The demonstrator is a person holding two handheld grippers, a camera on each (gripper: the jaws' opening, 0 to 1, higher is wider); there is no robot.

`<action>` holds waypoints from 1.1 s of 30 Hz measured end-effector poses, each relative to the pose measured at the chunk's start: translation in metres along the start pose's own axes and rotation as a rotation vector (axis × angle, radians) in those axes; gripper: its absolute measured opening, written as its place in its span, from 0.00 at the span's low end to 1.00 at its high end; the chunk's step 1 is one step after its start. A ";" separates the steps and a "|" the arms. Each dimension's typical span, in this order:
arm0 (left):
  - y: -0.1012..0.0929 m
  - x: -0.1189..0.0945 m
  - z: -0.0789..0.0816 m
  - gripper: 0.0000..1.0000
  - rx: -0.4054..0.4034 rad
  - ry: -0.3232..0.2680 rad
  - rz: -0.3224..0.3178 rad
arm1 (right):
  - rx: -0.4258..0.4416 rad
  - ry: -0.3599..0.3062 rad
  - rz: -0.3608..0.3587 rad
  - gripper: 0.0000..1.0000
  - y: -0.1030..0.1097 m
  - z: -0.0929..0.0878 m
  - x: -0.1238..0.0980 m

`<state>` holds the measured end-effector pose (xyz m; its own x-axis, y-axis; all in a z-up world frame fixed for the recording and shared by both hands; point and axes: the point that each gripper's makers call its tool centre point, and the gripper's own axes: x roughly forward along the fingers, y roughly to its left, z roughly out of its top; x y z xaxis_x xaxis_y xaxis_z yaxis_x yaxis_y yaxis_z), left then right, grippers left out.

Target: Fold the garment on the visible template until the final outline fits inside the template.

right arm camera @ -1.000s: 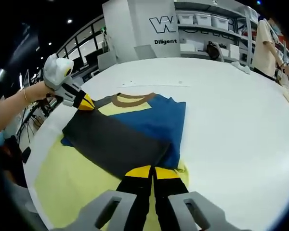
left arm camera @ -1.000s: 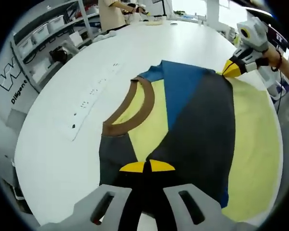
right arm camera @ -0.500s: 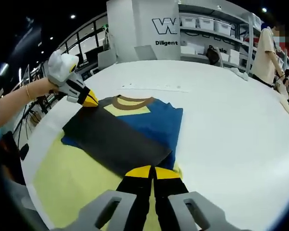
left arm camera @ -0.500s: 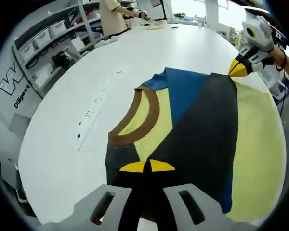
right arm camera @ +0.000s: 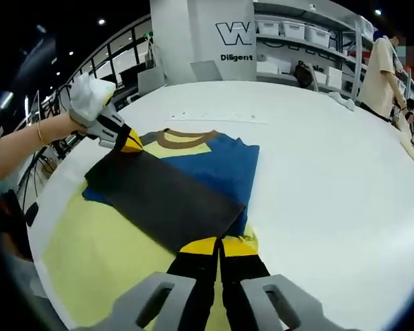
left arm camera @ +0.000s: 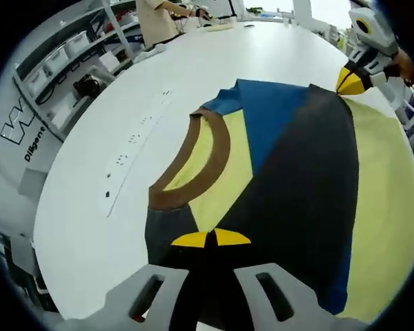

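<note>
Holding both tools pinched on garment point(left arm camera: 290, 179), left tool point(left arm camera: 210, 239) and right tool point(right arm camera: 216, 246) at opposite corners of dark panel, over yellow template point(right arm camera: 103, 255) on table point(right arm camera: 317, 158). My worry: uneven release skews fold, blue edge overhanging template.

table point(left arm camera: 90, 207): large, white, rounded edge | strip point(left arm camera: 134, 138): thin white strip with small dark marks lying flat on table | shelves point(right arm camera: 310, 41): white, holding pale bins, behind table | wall panel point(right arm camera: 203, 34): white, dark lettering | person point(right arm camera: 381, 69): pale top, standing at table's far edge
</note>
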<state>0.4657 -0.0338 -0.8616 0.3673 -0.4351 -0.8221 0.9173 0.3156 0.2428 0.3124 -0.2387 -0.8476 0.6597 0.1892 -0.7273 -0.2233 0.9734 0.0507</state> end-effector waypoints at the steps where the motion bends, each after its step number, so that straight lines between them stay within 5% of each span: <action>1: 0.001 0.000 0.000 0.01 -0.004 -0.002 0.005 | -0.039 0.009 -0.022 0.00 -0.005 -0.003 0.000; 7: 0.010 0.002 -0.001 0.01 -0.022 -0.003 0.058 | 0.062 -0.039 0.019 0.00 -0.003 0.003 -0.003; 12: 0.022 -0.007 0.001 0.20 -0.219 -0.045 0.091 | 0.094 -0.090 0.009 0.01 -0.007 0.011 -0.005; 17: 0.036 -0.029 -0.009 0.26 -0.321 -0.074 0.131 | 0.102 -0.182 0.048 0.20 -0.001 0.031 -0.010; 21: 0.034 -0.043 -0.022 0.44 -0.368 -0.072 0.133 | 0.138 -0.196 0.064 0.43 0.002 0.036 -0.008; 26: 0.024 -0.056 -0.029 0.55 -0.334 -0.067 0.138 | 0.124 -0.206 0.061 0.52 0.004 0.039 -0.009; 33: 0.007 -0.068 -0.044 0.51 -0.386 -0.073 0.143 | 0.114 -0.228 0.078 0.61 0.010 0.046 -0.016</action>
<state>0.4398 0.0353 -0.8265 0.5098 -0.4181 -0.7519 0.7363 0.6641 0.1300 0.3323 -0.2266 -0.8041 0.7916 0.2754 -0.5455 -0.2056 0.9607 0.1867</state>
